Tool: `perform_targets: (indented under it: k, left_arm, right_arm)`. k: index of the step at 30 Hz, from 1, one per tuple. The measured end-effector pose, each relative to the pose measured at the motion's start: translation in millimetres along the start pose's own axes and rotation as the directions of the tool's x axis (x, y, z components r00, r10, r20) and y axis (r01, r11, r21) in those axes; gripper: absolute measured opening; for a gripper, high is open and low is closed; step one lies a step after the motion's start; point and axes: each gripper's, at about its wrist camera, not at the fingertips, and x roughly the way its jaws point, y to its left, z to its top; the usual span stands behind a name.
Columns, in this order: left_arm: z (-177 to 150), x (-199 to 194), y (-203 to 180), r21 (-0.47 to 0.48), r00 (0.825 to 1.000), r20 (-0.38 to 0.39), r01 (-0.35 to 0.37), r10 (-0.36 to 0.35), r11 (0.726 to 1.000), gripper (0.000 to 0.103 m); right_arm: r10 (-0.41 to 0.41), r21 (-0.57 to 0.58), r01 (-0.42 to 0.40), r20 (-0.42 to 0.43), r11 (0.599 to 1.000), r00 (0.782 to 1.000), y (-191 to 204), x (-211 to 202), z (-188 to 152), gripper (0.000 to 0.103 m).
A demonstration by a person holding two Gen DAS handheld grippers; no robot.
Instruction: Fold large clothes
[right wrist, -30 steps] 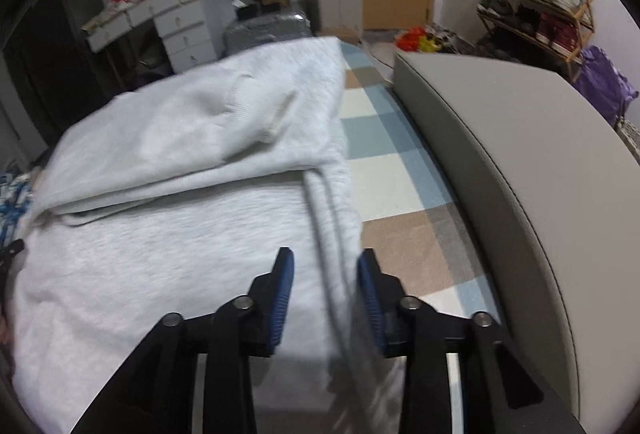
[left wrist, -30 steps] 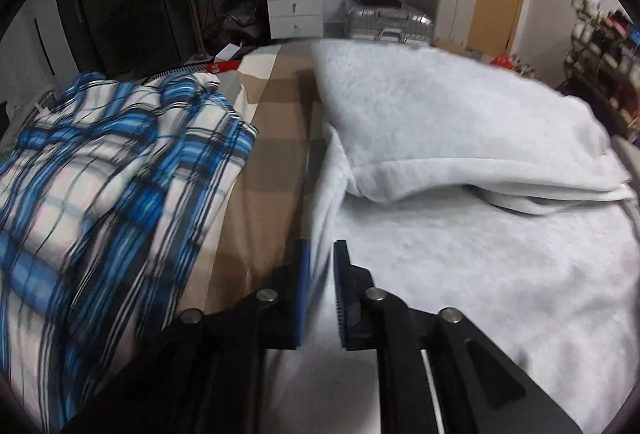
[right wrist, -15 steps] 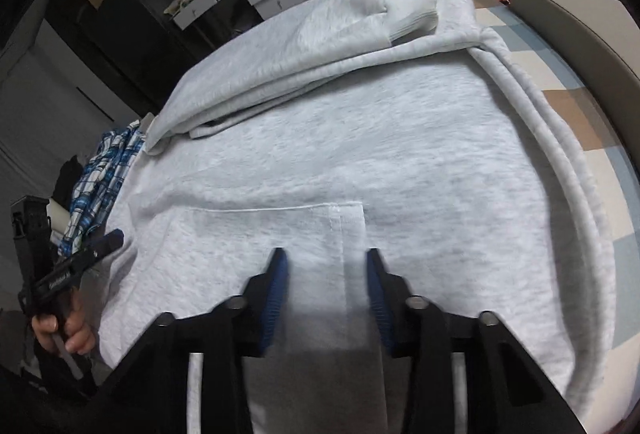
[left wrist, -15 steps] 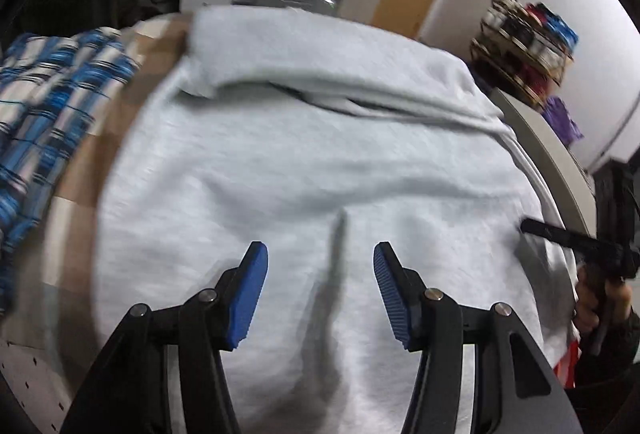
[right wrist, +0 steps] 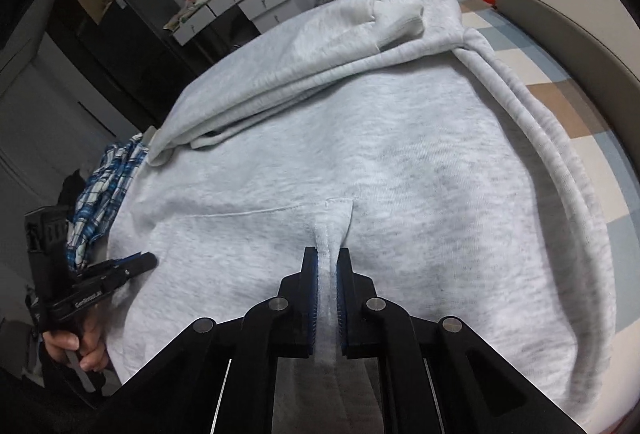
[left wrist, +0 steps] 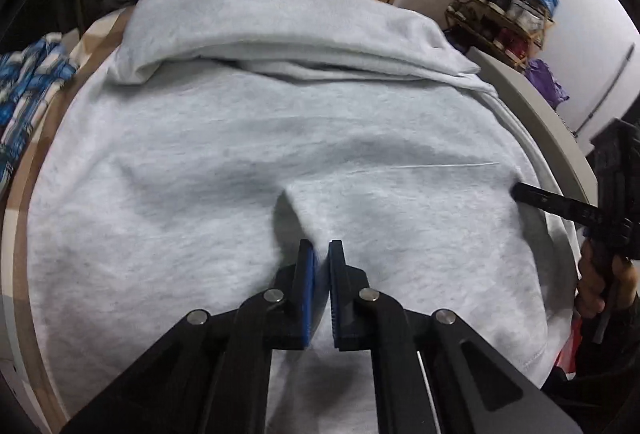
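Left wrist view: left gripper (left wrist: 321,254) had just snapped closed, from wide apart half a second before, jaws clamped on a pinch of the grey hoodie (left wrist: 260,137) at the left end of its front pocket, a ridge of fabric rising ahead of the pads. Hoodie lay flat across the bed (left wrist: 24,185), near hem toward me, far part already doubled back toward the bed's far edge. Plaid shirt (left wrist: 28,89) sat at the bed's left edge, clear of the work. The right gripper (left wrist: 518,190) came in from the right with its tip on the fabric near the pocket's other end; from here I couldn't tell how its jaws stood.

Right wrist view: right gripper's jaws were clamped on a raised strip of hoodie at the pocket's right edge, having closed a moment earlier than the left. This view showed the hoodie's bunched right side seam along the checked sheet (right wrist: 560,105) and the folded cuff up top, both hidden from the left camera. The left gripper showed side-on at the bed's near-left corner, tips together on cloth.

My read: both pinches were set, so the near half looked ready to lift and fold over. Risk: only the pocket layer grabbed, not the body.
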Motion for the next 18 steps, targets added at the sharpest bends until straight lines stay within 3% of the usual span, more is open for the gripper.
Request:
perform_targets:
  k: [6, 12, 14, 18]
  left_arm:
    - [-12.2, -37.0, 2.0, 0.043, 0.999, 0.026, 0.023, -0.024, 0.999, 0.001]
    - [-17.0, -14.8, 7.6, 0.014, 1.000, -0.030, 0.001, -0.001, 1.000, 0.001]
    - [-16.5, -15.3, 6.0, 0.016, 1.000, -0.027, 0.000, 0.000, 1.000, 0.001]
    - [-18.2, -17.9, 11.2, 0.000, 1.000, -0.023, 0.013, -0.013, 1.000, 0.001]
  right_arm:
    - [-0.023, -0.008, 0.023, -0.010, 1.000, 1.000, -1.0, 2.3, -2.7, 0.011]
    - [-0.022, -0.007, 0.022, -0.017, 1.000, 1.000, -1.5, 0.4, -2.9, 0.015]
    - [-0.027, -0.005, 0.027, -0.013, 1.000, 1.000, 0.2, -2.6, -2.8, 0.011]
    - [0.096, 0.031, -0.100, 0.099, 0.995, 0.990, 3.1, -32.1, -1.4, 0.007]
